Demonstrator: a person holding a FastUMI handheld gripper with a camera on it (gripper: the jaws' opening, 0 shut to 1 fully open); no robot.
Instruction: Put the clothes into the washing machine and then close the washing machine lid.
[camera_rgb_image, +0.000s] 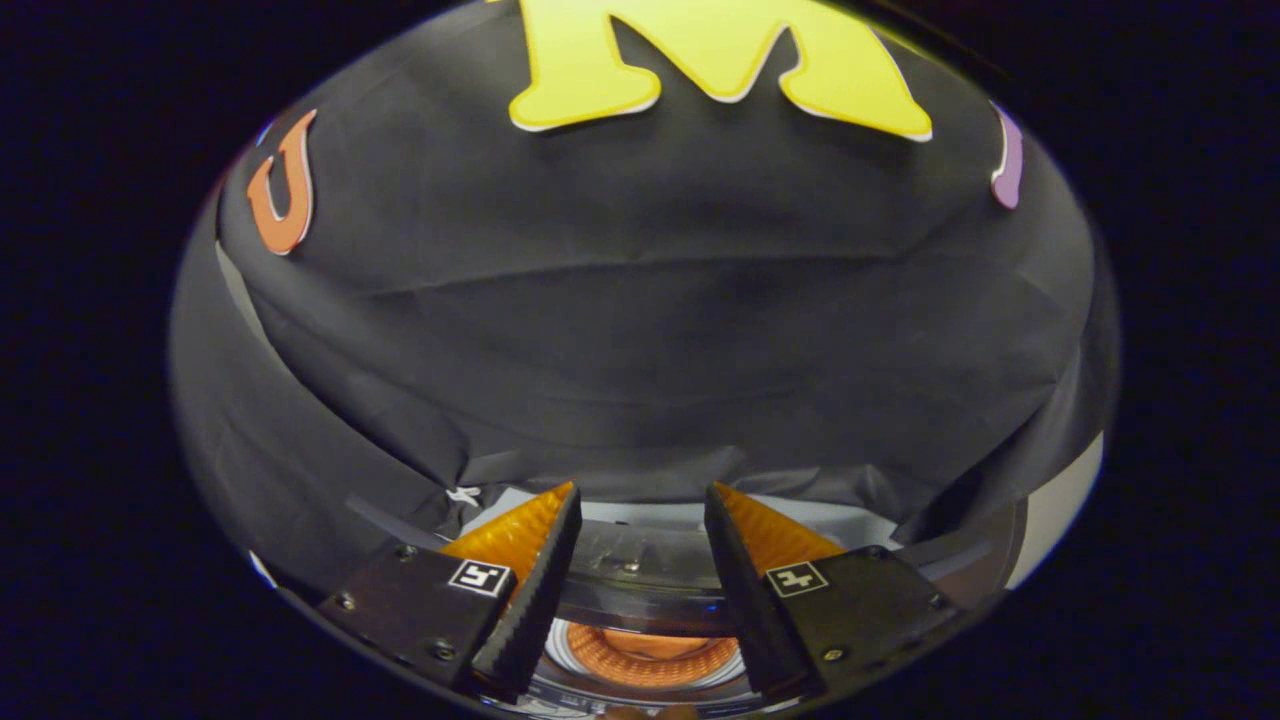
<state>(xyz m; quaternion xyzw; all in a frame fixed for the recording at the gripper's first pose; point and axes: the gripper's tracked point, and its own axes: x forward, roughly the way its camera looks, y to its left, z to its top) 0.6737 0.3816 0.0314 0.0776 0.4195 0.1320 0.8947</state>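
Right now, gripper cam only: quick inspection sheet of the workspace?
Surface: washing machine top lies just below and ahead of the fingers; its pale rim runs along the foot of the black cloth.
Job's things: transparent lid spans the gap between the fingers; an orange ribbed shape, maybe the drum or clothes, sits under it. Cannot tell whether the lid is fully shut.
Clutter: nothing seen.
Grippers: hand-held gripper open, fingers spread, holding nothing.
Cables: nothing seen; a small white tie sits at the cloth's lower edge.
Surroundings: black cloth wall behind the machine, a pale panel at its far side.
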